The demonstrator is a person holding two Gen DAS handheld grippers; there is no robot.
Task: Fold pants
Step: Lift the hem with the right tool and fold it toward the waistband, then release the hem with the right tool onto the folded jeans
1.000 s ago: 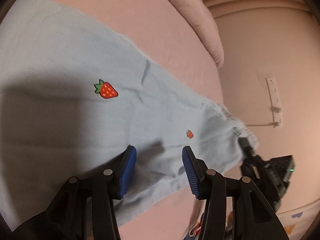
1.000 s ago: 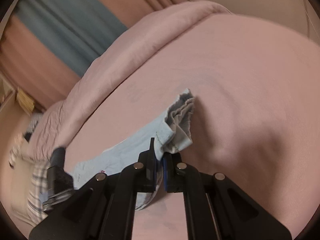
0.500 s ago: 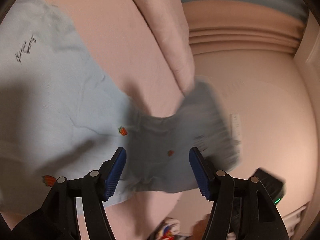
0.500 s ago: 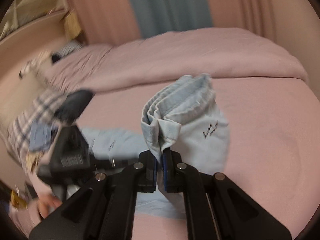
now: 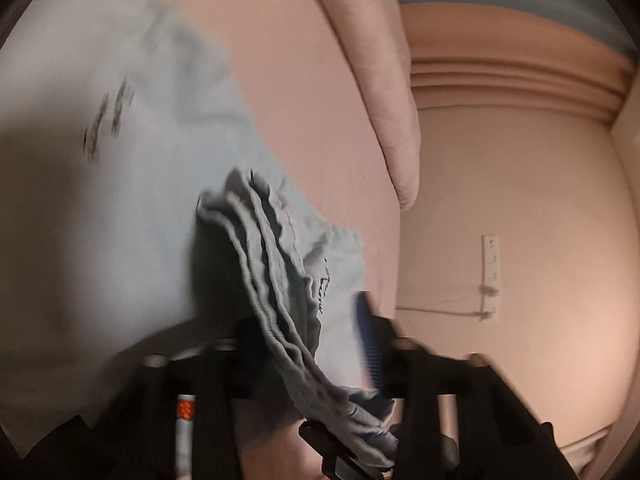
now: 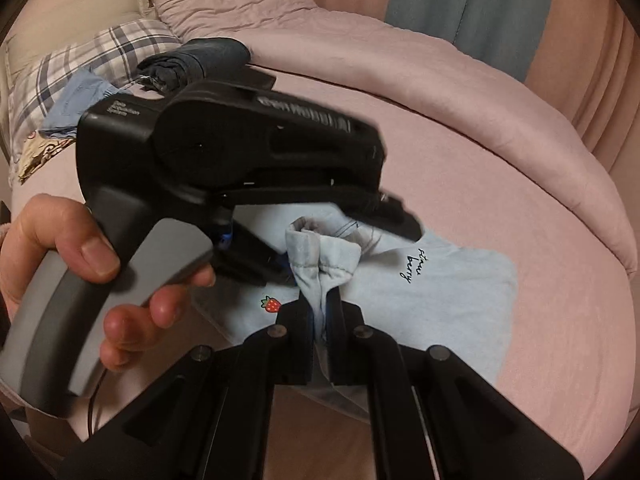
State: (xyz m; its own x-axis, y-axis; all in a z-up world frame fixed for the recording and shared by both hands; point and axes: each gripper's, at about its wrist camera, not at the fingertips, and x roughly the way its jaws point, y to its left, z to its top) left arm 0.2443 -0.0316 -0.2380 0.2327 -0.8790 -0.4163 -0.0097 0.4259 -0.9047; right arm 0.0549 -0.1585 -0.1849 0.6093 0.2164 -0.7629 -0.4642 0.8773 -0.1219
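My right gripper [image 6: 320, 312] pinches the light-blue strawberry-print cotton pants' bunched waistband [image 6: 320, 256] at frame centre for folding; my left gripper [image 5: 316, 344] closes around it.

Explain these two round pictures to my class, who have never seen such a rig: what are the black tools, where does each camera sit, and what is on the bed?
No robot here: a person holds a trigger-handled claw in each hand, with a wide-angle camera on each looking along its fingers. From the right claw's camera you see it shut on the bunched waistband of light blue pants lying on a pink bed, with the person's hand gripping the left tool beside it. From the left claw's blurred camera, its jaws are closing with that waistband between them. A plaid pillow and dark folded clothes lie further back.
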